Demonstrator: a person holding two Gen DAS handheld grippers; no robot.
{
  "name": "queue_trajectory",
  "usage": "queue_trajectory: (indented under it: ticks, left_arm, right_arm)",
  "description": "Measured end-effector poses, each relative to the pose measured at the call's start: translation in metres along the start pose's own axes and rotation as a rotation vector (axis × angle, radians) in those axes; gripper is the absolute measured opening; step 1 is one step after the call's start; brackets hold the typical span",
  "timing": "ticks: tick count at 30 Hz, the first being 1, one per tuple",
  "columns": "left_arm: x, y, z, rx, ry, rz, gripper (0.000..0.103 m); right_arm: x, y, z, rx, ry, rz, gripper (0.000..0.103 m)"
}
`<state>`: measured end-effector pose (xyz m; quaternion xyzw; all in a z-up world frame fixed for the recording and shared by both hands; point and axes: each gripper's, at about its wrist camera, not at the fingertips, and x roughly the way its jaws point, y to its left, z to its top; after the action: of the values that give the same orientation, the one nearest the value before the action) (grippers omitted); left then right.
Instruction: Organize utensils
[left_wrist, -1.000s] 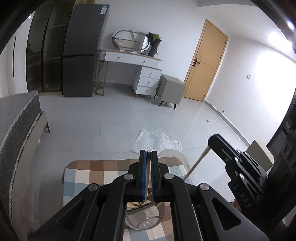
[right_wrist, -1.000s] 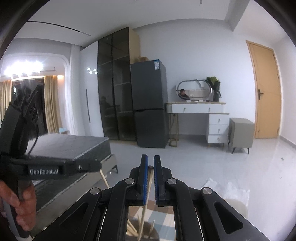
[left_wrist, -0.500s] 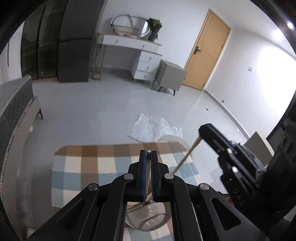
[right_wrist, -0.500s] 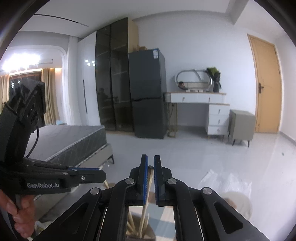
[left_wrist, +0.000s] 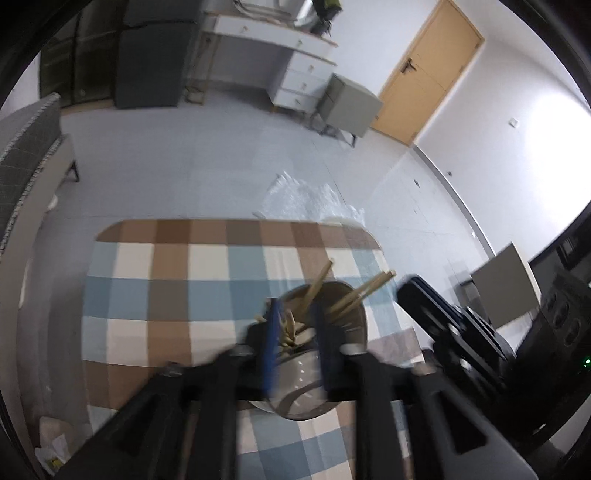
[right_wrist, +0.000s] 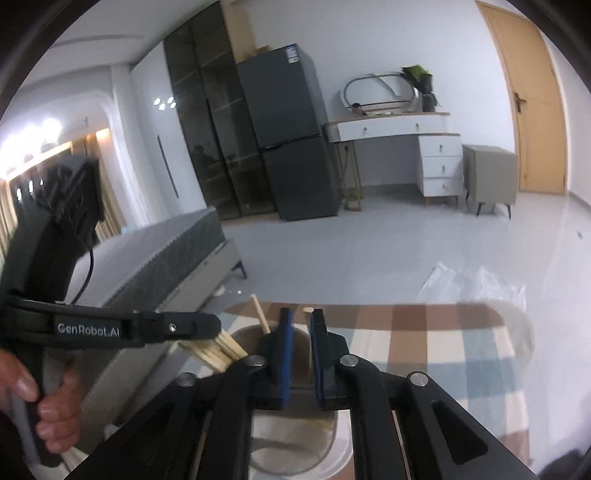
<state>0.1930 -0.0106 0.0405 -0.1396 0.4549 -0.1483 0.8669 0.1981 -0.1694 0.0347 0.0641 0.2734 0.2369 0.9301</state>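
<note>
Pale wooden chopsticks (left_wrist: 343, 295) lean fanned out in a round grey holder (left_wrist: 354, 332) standing near the right edge of the checked surface (left_wrist: 166, 280). The left claw (left_wrist: 295, 339) hangs over the holder, blue pads parted, gripping nothing. The right claw (right_wrist: 301, 350) is likewise open and empty above it. Bare checked cloth stretches toward the far and left edges.

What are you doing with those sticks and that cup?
A person holds a hand-held gripper in each hand over a checkered table. Wooden chopsticks stand in a round holder. The left hand-held gripper and the right hand-held gripper are both open right above the holder, neither gripping a chopstick.
</note>
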Motion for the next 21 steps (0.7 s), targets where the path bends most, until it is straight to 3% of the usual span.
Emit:
queue_trajectory:
  ticks: [2, 4, 7, 14, 21]
  left_arm:
    - [-0.017, -0.001, -0.003, -0.012, -0.056, 0.021, 0.053]
    - [-0.036, -0.006, -0.008, -0.014, -0.113, 0.077, 0.062]
    - [-0.054, -0.010, -0.012, -0.011, -0.150, 0.086, 0.064]
    - [-0.108, -0.031, -0.034, 0.023, -0.271, 0.140, 0.079]
    - [-0.139, -0.042, -0.057, 0.050, -0.370, 0.224, 0.085]
  right_arm:
    - [-0.018, -0.003, 0.001, 0.044, -0.022, 0.014, 0.039]
    - [-0.034, -0.002, 0.003, 0.066, -0.037, 0.012, 0.045]
    - [-0.057, 0.007, 0.005, 0.072, -0.058, 0.004, 0.048]
    - [-0.118, 0.030, 0.007, 0.083, -0.149, -0.012, 0.086]
    - [-0.164, 0.055, 0.001, 0.038, -0.228, -0.020, 0.101]
